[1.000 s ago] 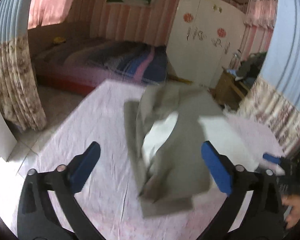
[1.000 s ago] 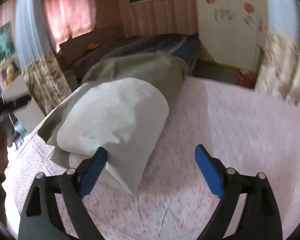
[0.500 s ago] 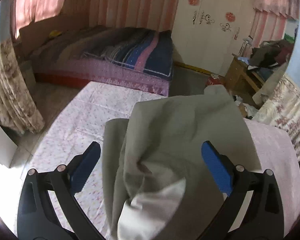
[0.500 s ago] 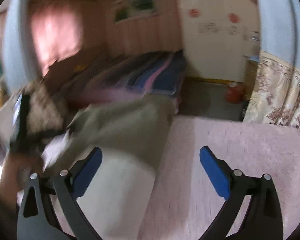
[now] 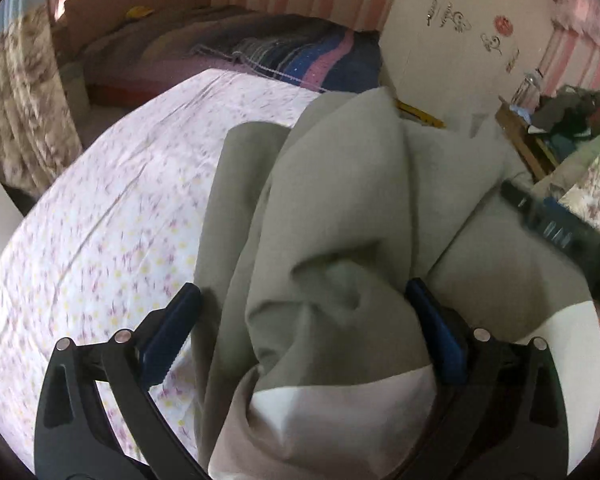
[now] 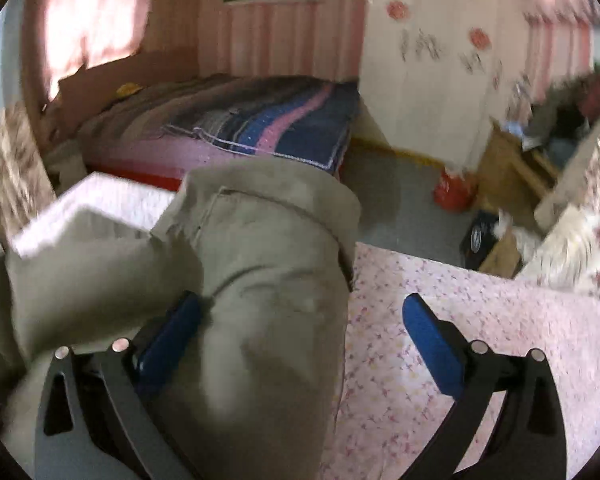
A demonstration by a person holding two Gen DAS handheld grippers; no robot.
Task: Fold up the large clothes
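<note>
A large grey-green garment [image 5: 340, 220] with a pale lining [image 5: 320, 420] lies bunched on the flower-print bed sheet [image 5: 120, 200]. My left gripper [image 5: 300, 292] hangs low over it, jaws wide, and a thick fold fills the gap between them; the pads do not press it. In the right wrist view the garment [image 6: 260, 260] shows a seamed, hemmed end on the pink sheet [image 6: 460, 320]. My right gripper [image 6: 302, 300] is open wide; cloth covers the left half of its gap and hides part of the left finger. A dark blurred gripper body [image 5: 556, 228] shows at the left view's right edge.
Beyond the sheet's far edge is a second bed with a striped blue and pink blanket [image 6: 260, 120]. A white wardrobe [image 5: 460, 32] stands behind it. A wooden table with clutter [image 5: 540, 132] is at the right, a red container [image 6: 452, 192] on the floor, floral curtains [image 5: 20, 100] at the sides.
Both grippers have come down and closer to the garment, which now fills the gap of the left one and half the gap of the right. The jaws stayed wide.
</note>
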